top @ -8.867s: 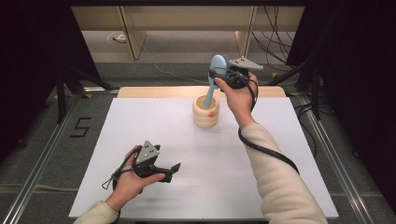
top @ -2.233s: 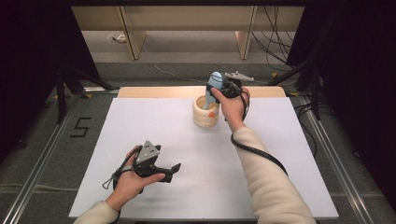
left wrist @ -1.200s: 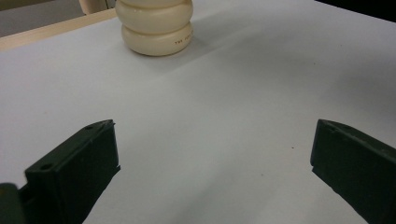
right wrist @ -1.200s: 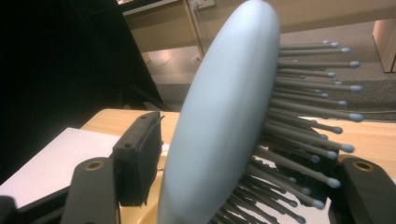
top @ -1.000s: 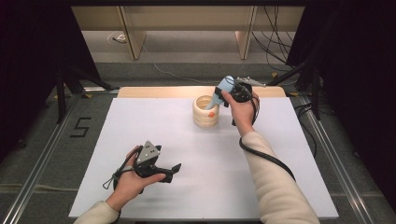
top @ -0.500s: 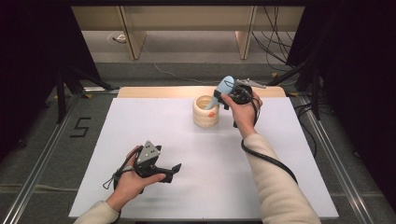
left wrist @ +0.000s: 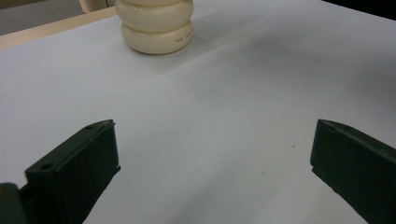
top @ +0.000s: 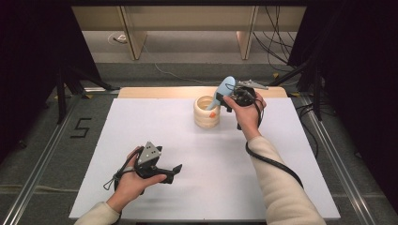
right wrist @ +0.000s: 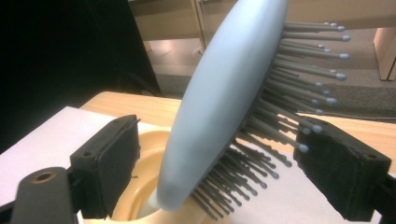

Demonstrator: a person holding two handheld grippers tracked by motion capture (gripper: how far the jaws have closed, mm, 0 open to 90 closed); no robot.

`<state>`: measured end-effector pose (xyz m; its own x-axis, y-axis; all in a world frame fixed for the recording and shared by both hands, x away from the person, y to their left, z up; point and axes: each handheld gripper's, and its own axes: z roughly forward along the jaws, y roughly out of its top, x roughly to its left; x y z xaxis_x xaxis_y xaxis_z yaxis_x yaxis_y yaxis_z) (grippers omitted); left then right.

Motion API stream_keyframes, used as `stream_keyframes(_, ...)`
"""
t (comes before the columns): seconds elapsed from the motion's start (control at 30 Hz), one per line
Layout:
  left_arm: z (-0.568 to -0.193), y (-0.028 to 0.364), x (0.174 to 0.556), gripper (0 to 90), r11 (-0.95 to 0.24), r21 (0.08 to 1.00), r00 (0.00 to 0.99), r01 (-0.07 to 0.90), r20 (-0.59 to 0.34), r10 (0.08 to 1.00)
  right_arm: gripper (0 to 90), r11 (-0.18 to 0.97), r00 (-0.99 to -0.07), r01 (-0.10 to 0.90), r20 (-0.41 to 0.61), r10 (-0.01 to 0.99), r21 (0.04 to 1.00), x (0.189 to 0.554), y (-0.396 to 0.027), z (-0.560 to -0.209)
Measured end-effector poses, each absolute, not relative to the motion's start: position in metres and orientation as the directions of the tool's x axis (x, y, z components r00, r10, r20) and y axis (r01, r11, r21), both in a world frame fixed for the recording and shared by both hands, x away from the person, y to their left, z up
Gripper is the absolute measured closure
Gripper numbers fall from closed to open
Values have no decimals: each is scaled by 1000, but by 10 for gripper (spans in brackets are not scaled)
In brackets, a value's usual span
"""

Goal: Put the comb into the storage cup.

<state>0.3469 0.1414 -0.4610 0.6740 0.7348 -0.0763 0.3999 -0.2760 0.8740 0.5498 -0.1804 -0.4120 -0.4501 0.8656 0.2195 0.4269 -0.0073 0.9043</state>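
While my right gripper [right wrist: 219, 172] stood with jaws apart around the blue hairbrush [right wrist: 224, 102] leaning in the cream holder [top: 207, 111], my left gripper [top: 171, 171] rested wide open nearer me. I judged releasing finished; withdrawing cleanly came next.

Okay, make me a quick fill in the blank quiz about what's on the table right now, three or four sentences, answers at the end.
1. The light blue hairbrush stands handle-down in a cream ____.
2. The right gripper's jaws are ____ on either side of the brush head.
3. The left gripper rests on the ____ table.

Missing words: cup; open; white
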Motion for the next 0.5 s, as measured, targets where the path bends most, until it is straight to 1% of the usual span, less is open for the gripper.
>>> stream_keyframes(0.5, -461, 142, 347, 4, -278, 873, 672, 400, -73, 737, 137, 33, -484, 417, 191, 854, 908, 535, -185, -406)
